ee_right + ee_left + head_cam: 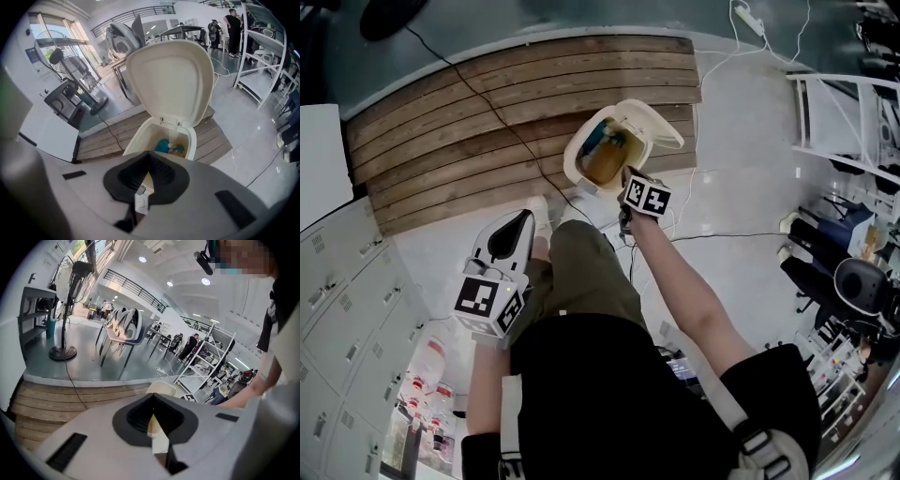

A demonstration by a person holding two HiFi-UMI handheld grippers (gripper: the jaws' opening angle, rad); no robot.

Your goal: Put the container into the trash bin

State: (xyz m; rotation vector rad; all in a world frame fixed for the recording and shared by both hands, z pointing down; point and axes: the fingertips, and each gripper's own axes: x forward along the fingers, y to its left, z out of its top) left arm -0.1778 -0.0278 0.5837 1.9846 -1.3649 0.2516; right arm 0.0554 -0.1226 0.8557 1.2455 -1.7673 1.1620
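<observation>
While lid (654,117) stands raised: cream plastic trash bin (574,159), upper centre, teal contents (163,146) inside.
Right gripper (626,178): closed, empty, just below bin mouth.
Left gripper (527,216): closed, empty, lower left.

A wooden platform (525,103) lay across the pale floor (741,187), and a black cable (469,86) ran over its planks. Grey lockers (337,309) stood at the left and a white shelf rack (839,112) at the right. A standing fan (62,352) and stacked chairs (125,324) stood beyond the platform.
</observation>
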